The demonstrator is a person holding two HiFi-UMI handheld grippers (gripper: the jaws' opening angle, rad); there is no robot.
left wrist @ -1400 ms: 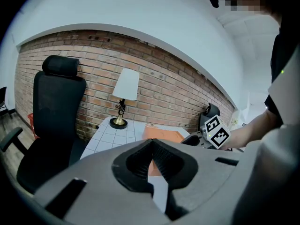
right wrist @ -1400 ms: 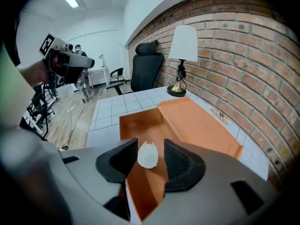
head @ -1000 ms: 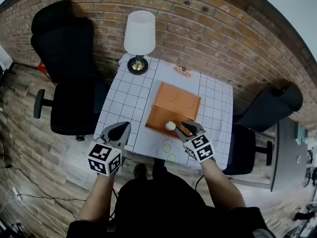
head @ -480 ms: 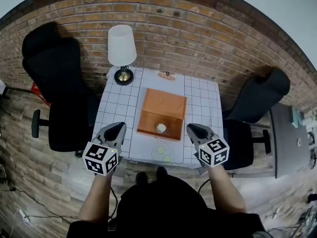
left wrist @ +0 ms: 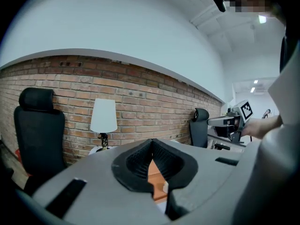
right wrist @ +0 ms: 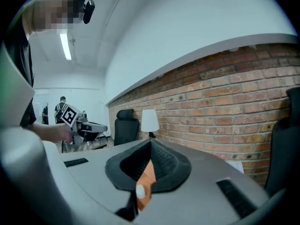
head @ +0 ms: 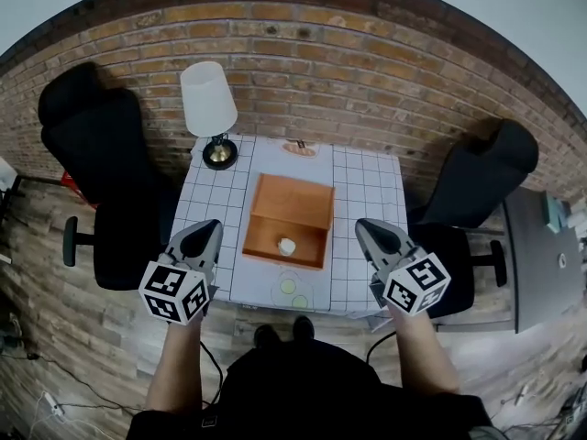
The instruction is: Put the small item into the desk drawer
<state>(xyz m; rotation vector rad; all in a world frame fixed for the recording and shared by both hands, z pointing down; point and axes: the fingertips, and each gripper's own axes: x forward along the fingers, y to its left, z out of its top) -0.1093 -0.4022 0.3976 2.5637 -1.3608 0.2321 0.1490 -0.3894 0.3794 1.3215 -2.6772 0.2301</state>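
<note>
An orange wooden drawer box [head: 292, 198] stands on the white grid-cloth table [head: 367, 209]. Its drawer is pulled out toward me, and the small white item [head: 287, 246] lies inside it. The item also shows through the jaw gap in the left gripper view [left wrist: 165, 187] and in the right gripper view [right wrist: 140, 191]. My left gripper [head: 205, 234] hangs shut and empty to the box's left, off the table's near corner. My right gripper [head: 369, 234] hangs to the box's right; its jaws have just been closing with nothing between them and now stand shut.
A white-shaded lamp [head: 208, 99] stands at the table's far left corner, and a small flat object [head: 295, 148] lies at the far edge. Black office chairs flank the table on the left [head: 105, 154] and right [head: 481, 177]. A brick wall runs behind.
My right gripper has left the white item in the drawer, pulled back to the right, risen and closed. The left gripper has risen a little. My view now sits higher.
</note>
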